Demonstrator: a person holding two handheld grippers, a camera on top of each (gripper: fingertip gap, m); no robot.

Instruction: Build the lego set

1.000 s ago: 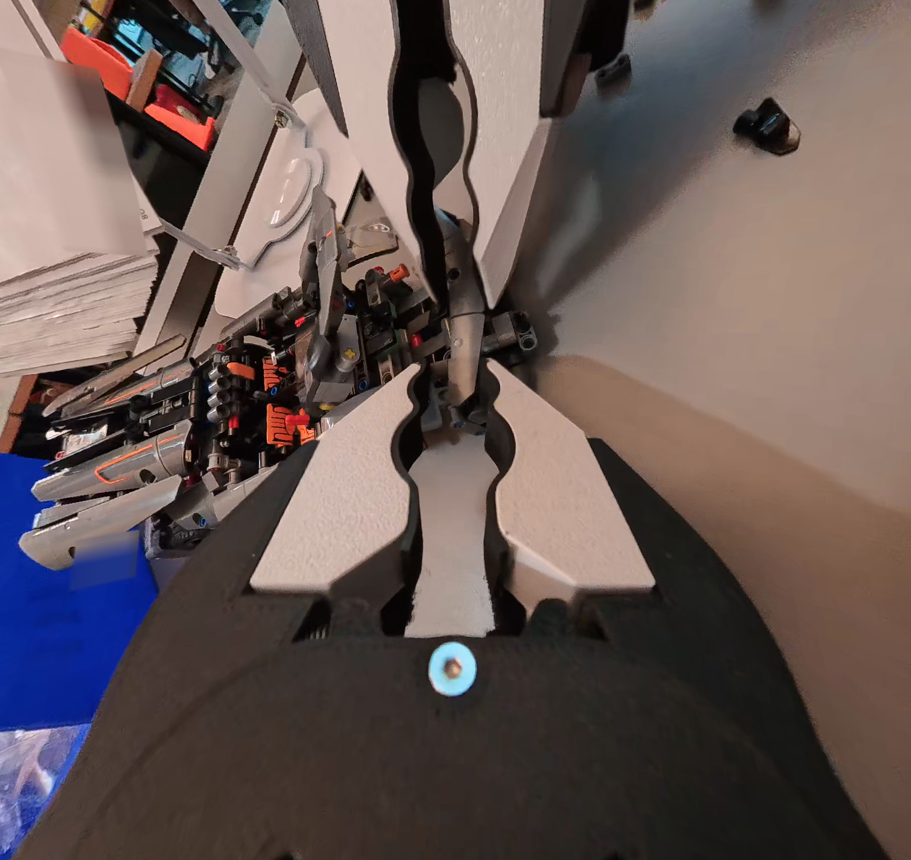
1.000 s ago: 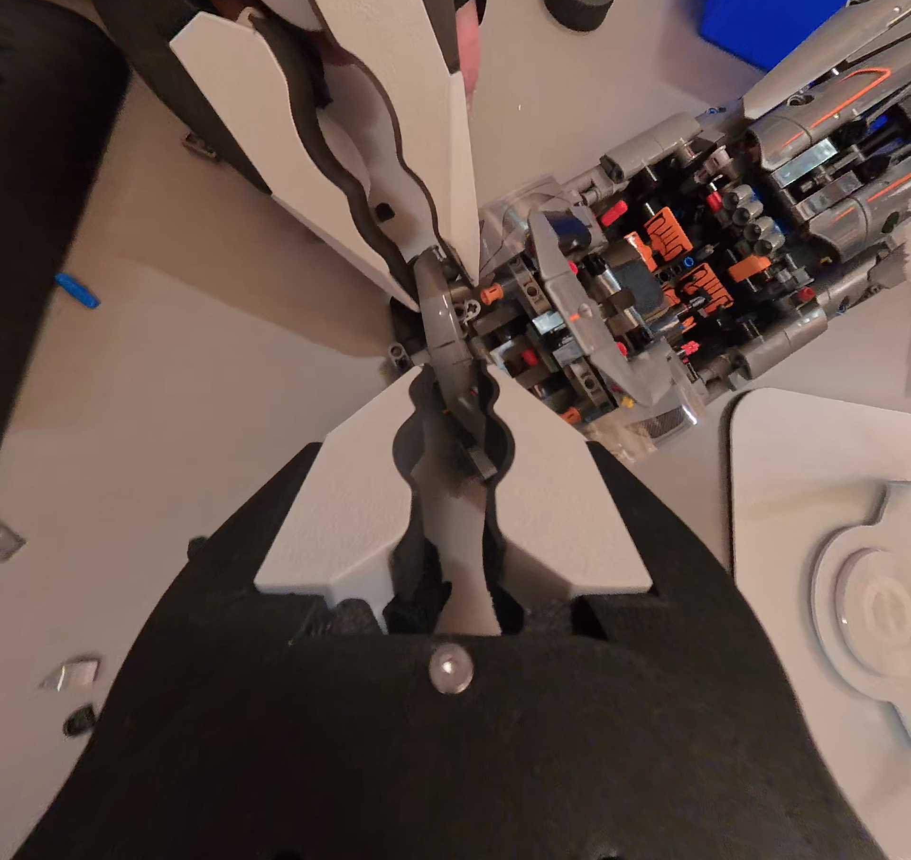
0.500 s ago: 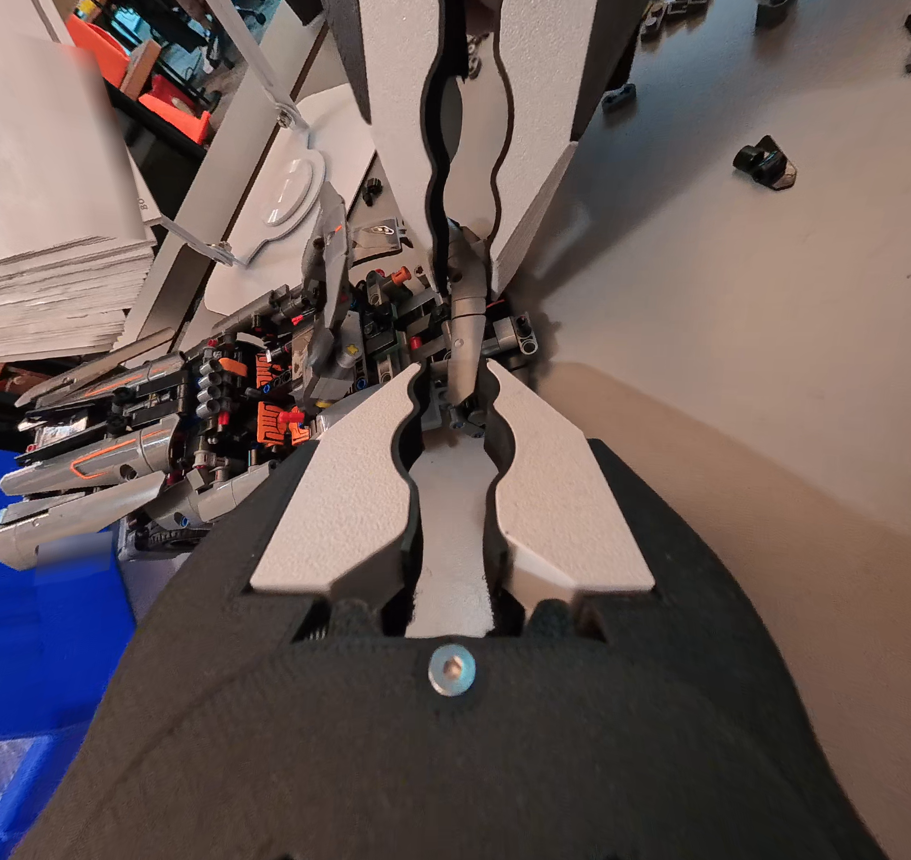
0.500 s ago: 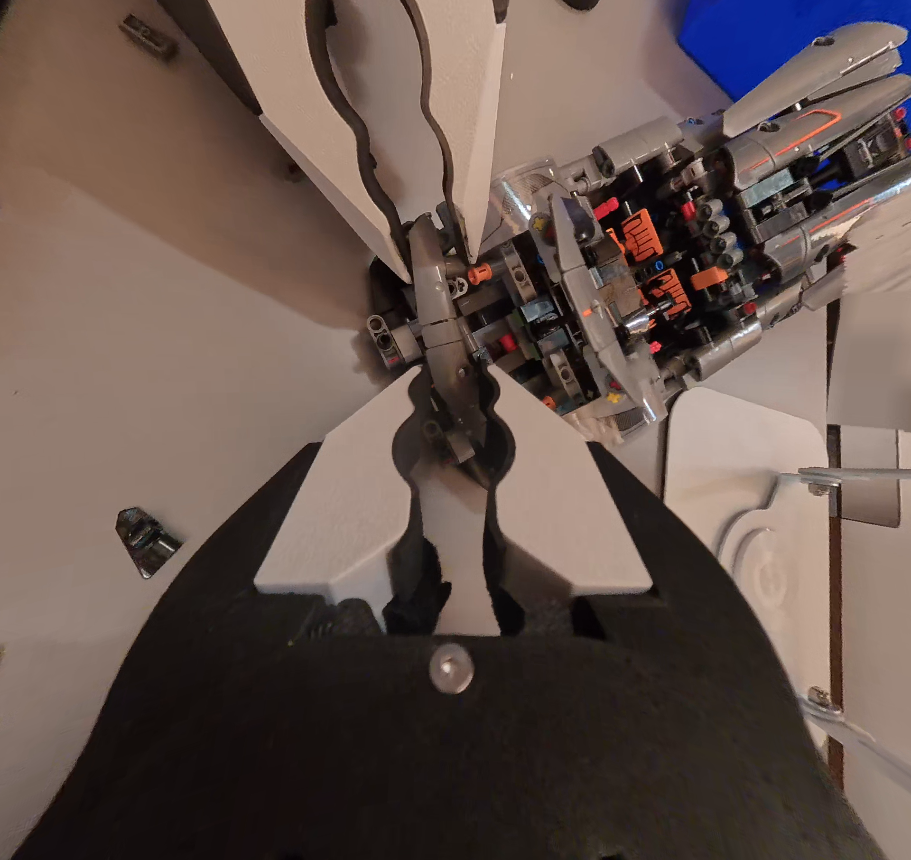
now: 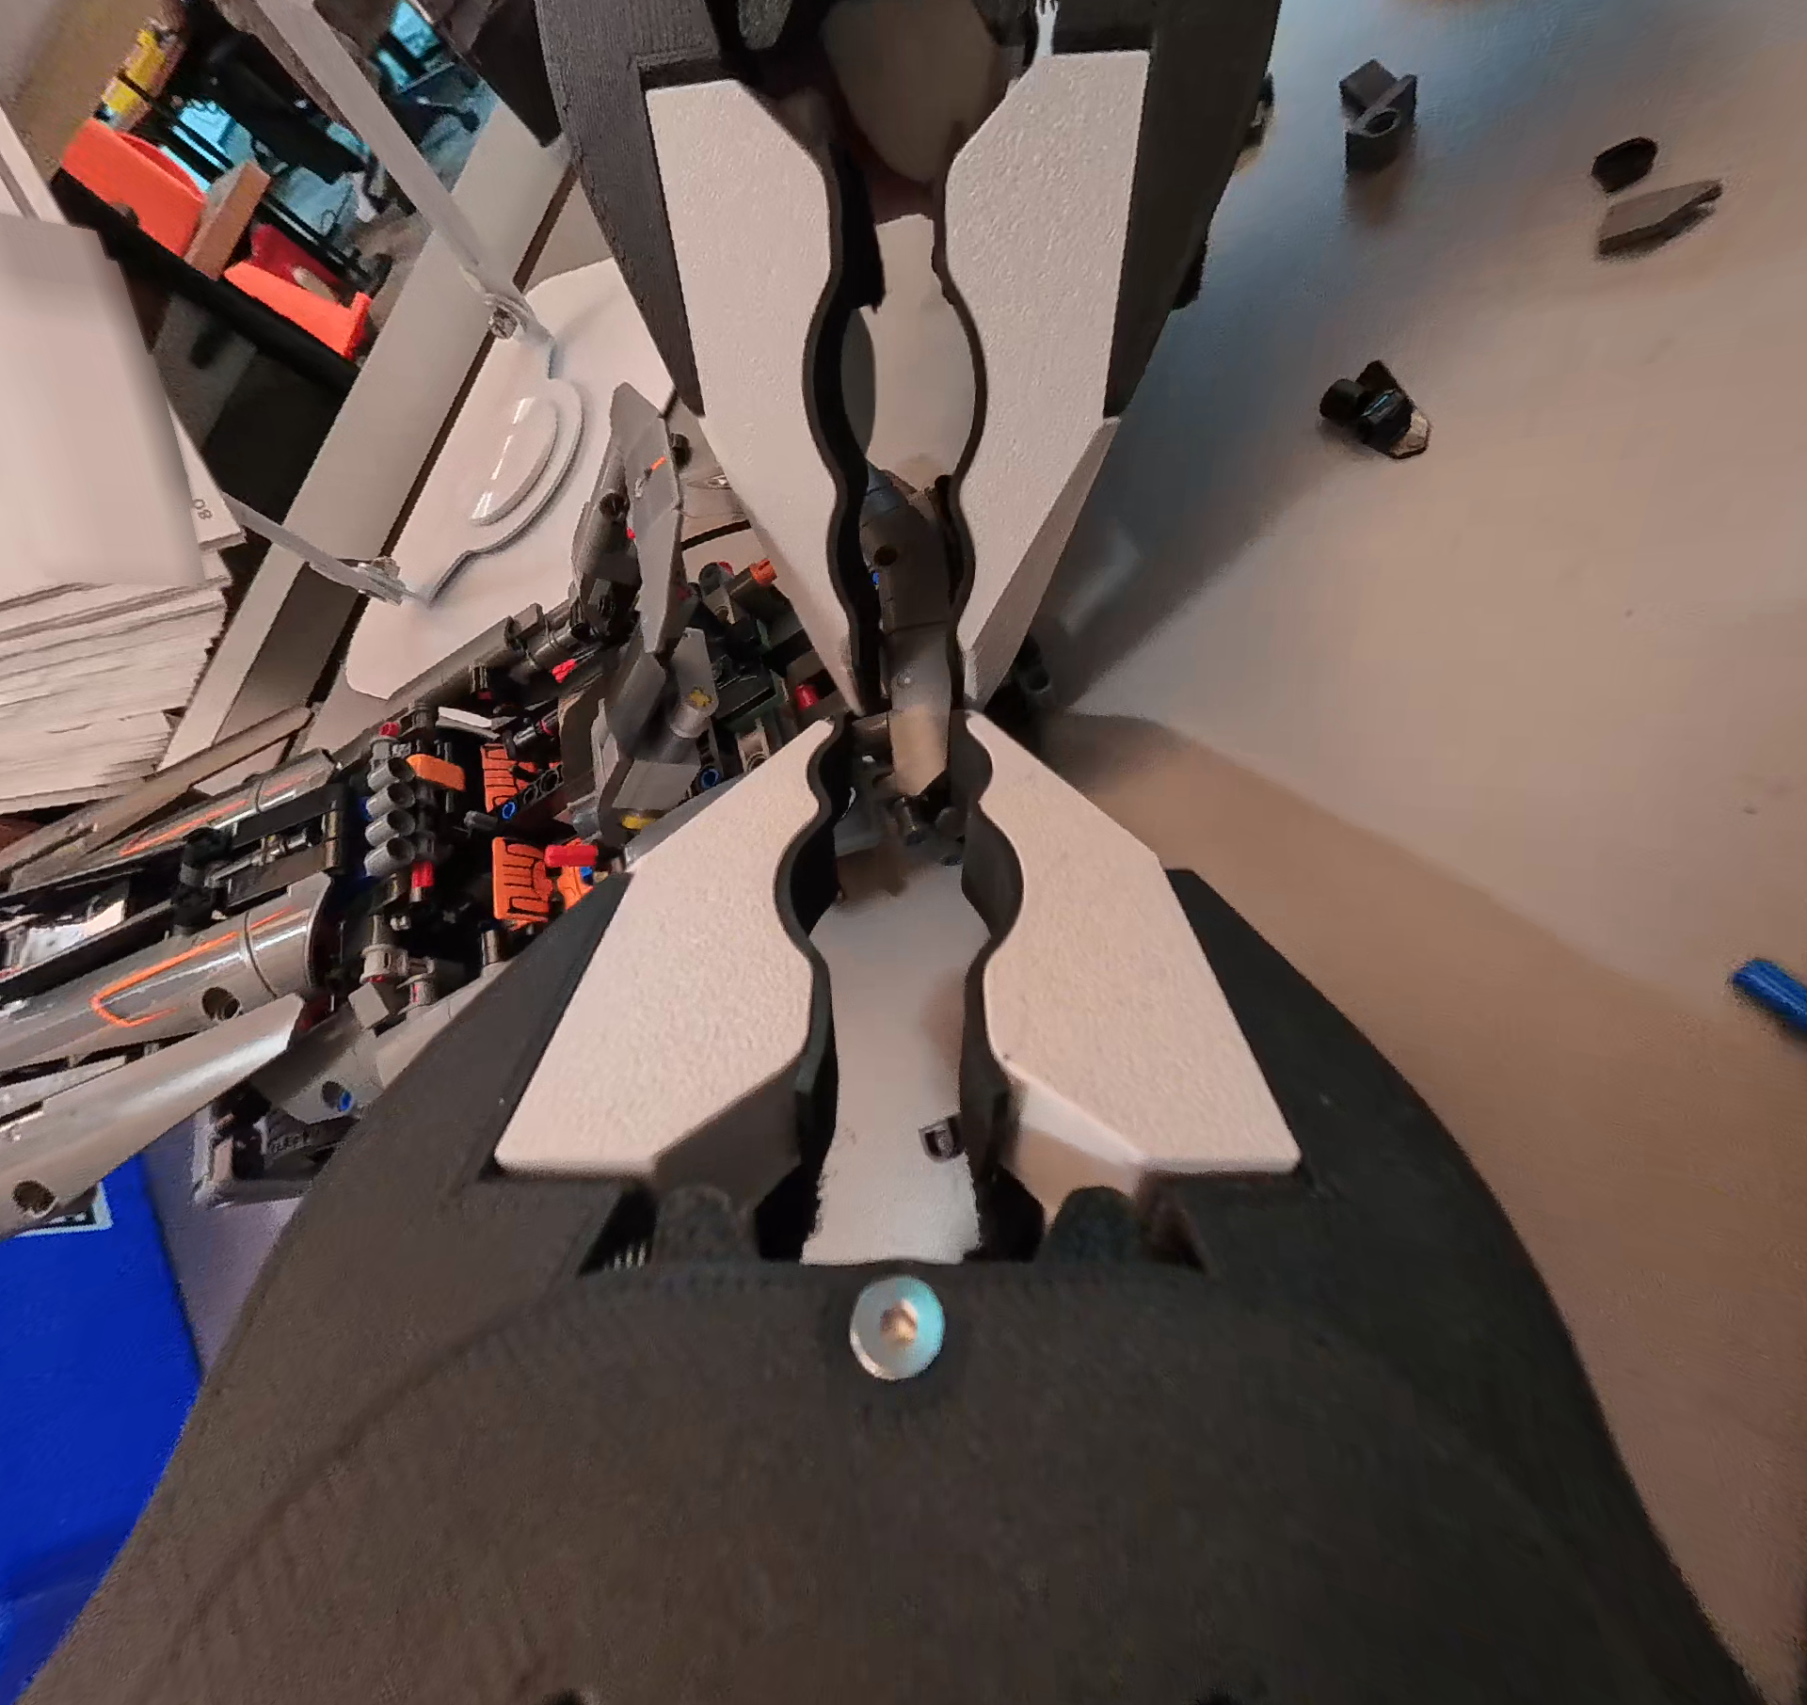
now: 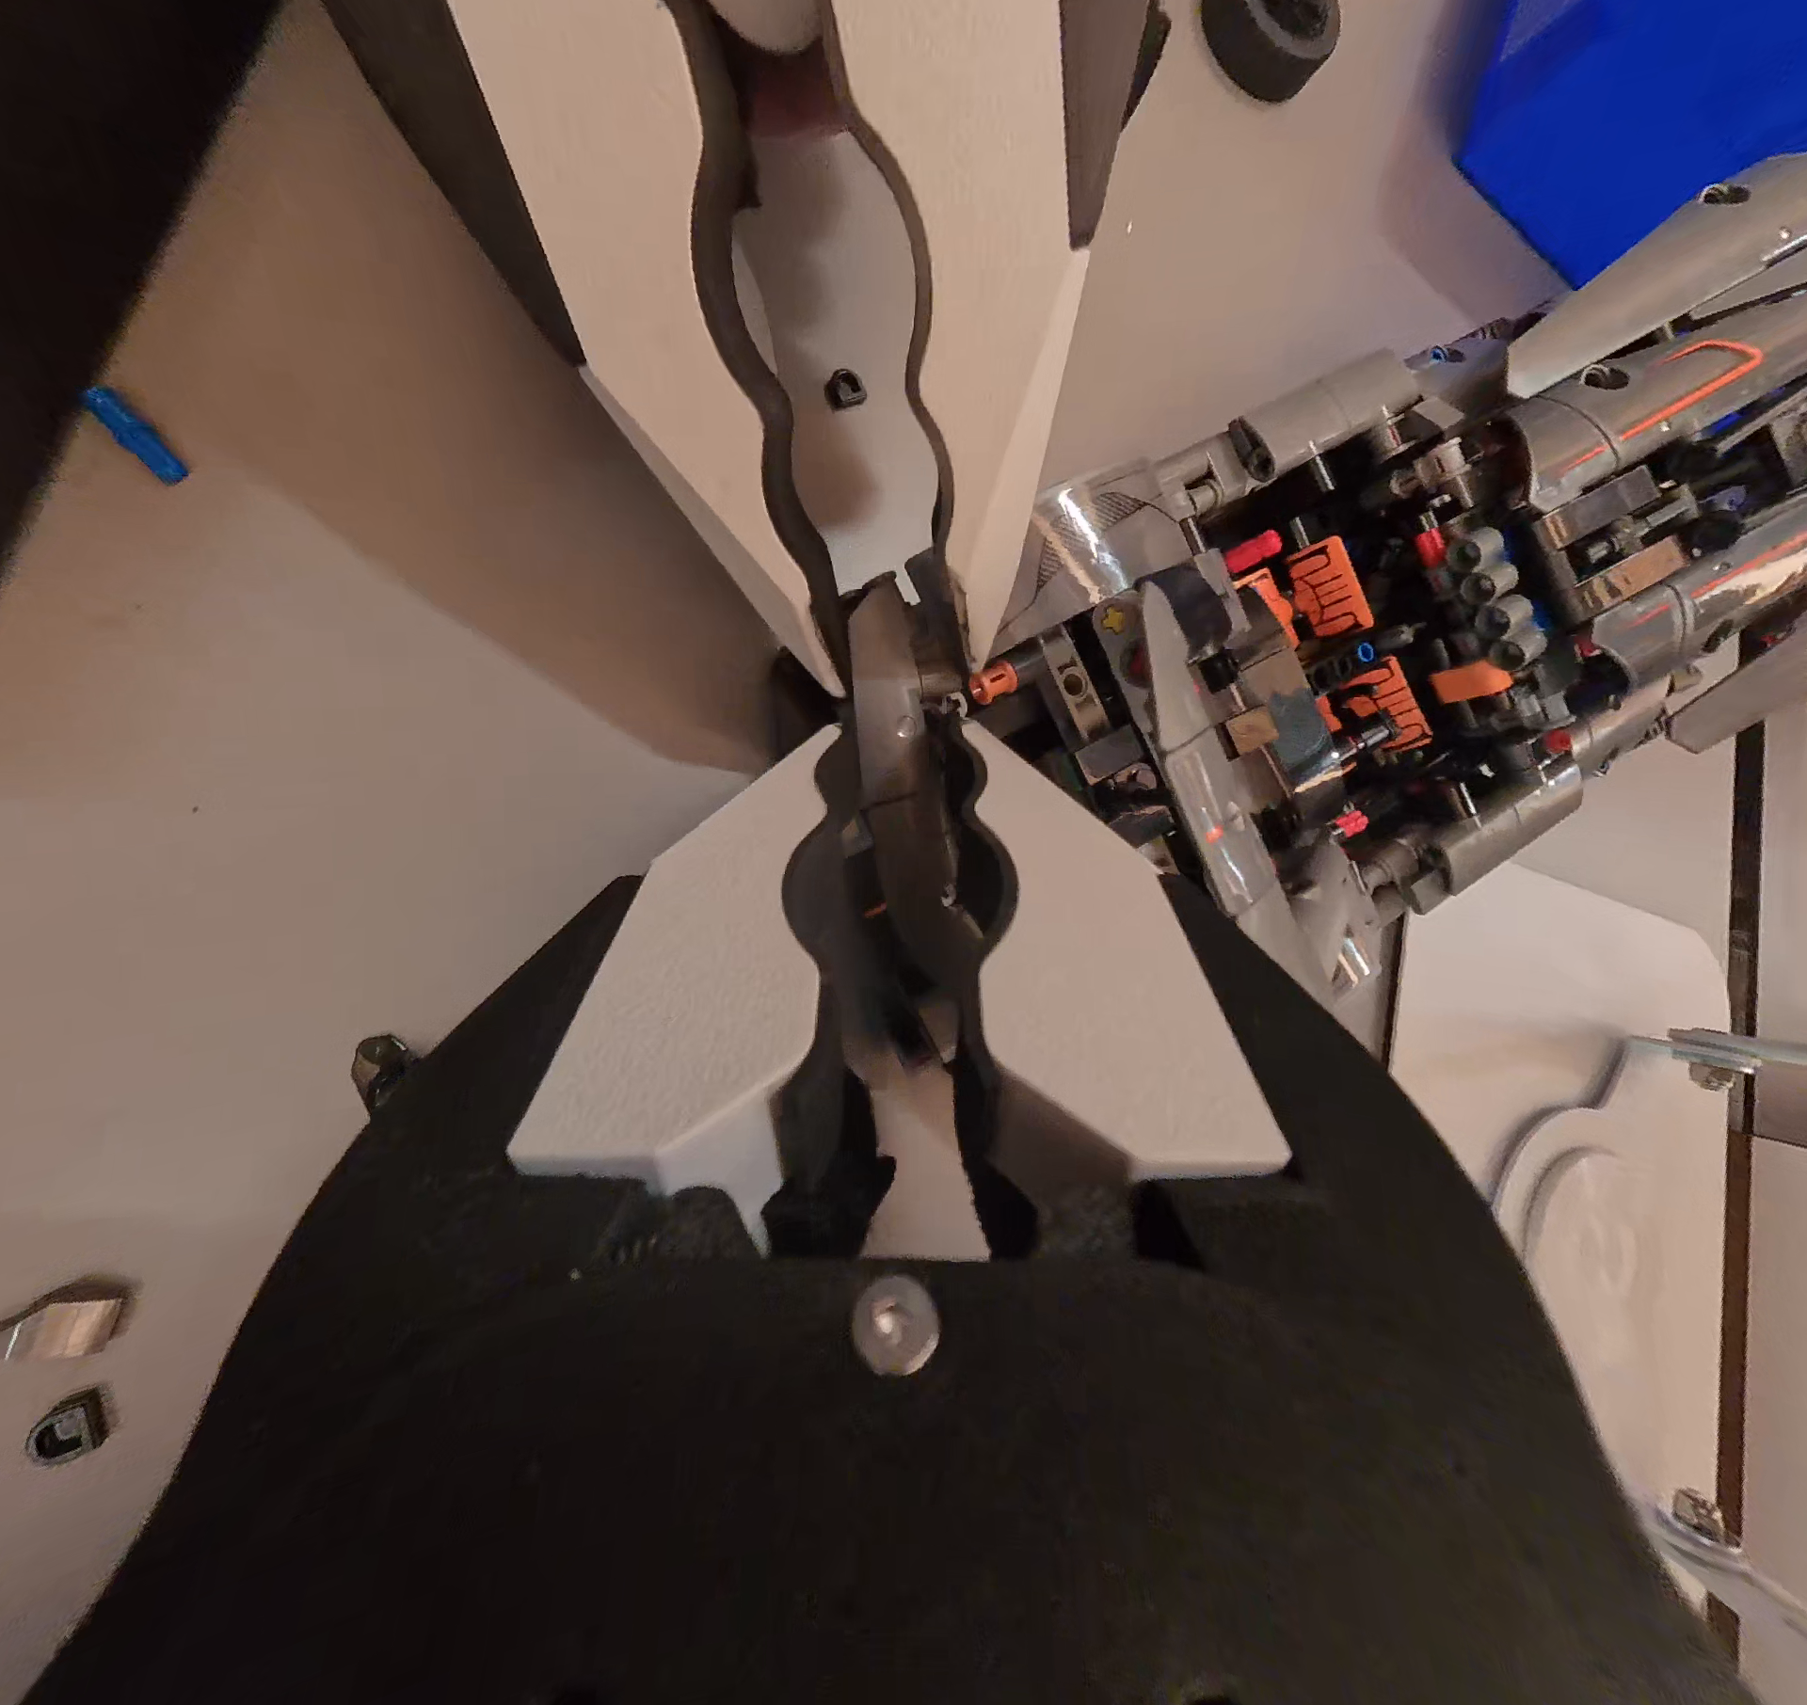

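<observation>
You are clamping both the left tongs (image 5: 895, 759) and right tongs (image 6: 895, 759) onto the curved grey plastic panel (image 6: 885, 710) of the grey-and-orange brick-built model (image 6: 1369, 680); it is stiff but likely fragile, so grip solid beams.

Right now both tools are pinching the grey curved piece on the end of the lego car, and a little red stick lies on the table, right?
Almost. The stick is blue, not red; the right wrist view shows it. Both tools, left and right, do pinch the grey curved piece on the lego car.
</observation>
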